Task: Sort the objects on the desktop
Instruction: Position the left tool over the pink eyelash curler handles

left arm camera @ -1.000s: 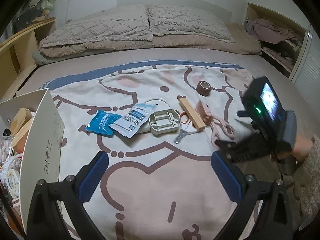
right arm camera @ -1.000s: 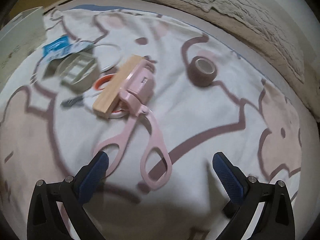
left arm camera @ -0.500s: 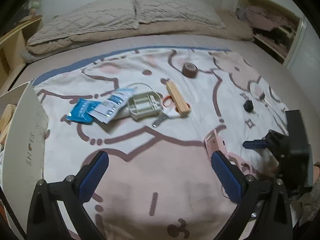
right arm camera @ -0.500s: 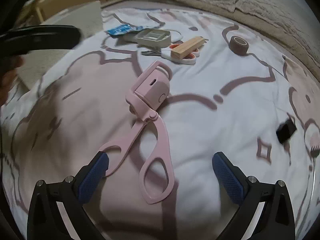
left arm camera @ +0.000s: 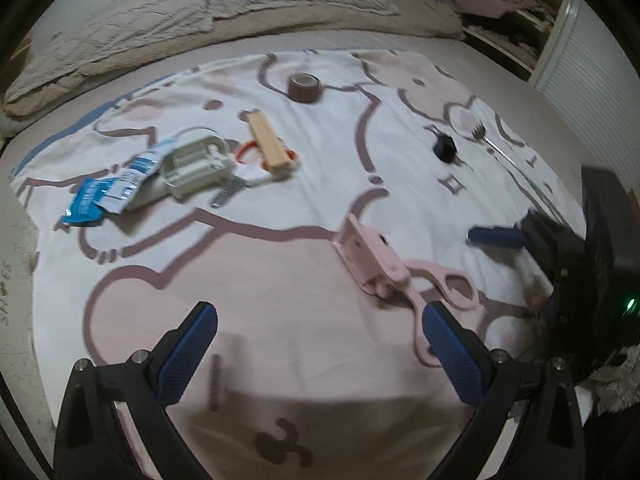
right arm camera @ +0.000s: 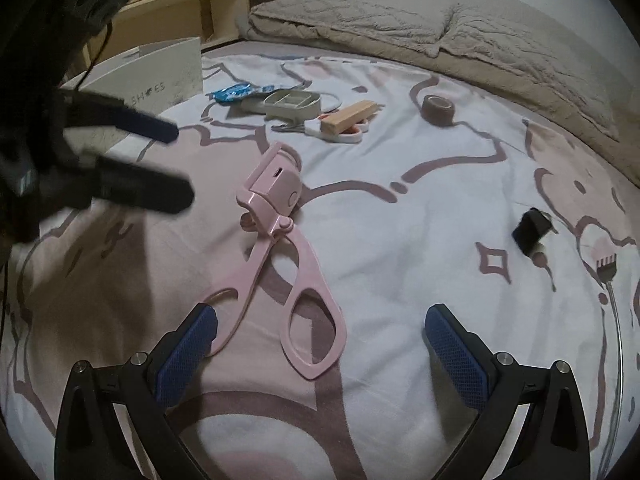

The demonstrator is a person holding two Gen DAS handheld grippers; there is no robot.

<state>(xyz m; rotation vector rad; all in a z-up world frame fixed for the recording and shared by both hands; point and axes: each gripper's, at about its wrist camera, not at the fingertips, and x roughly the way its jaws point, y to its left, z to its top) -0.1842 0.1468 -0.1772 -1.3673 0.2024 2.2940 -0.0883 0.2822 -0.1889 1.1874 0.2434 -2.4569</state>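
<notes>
Right wrist view: pink tool [right arm camera: 280,248] lies flat, handles toward the camera.

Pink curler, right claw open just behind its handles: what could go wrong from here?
1. The curler lies flat on a soft blanket; the right claw may pinch fabric along with a thin handle loop.
2. Gripped by one loop, the hinged curler could swing or slip.
3. The left claw hovers beside the same curler; both reaching in might collide.

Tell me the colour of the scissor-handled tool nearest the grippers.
Pale pink scissor-handled tool, clearest in the right wrist view.
</notes>
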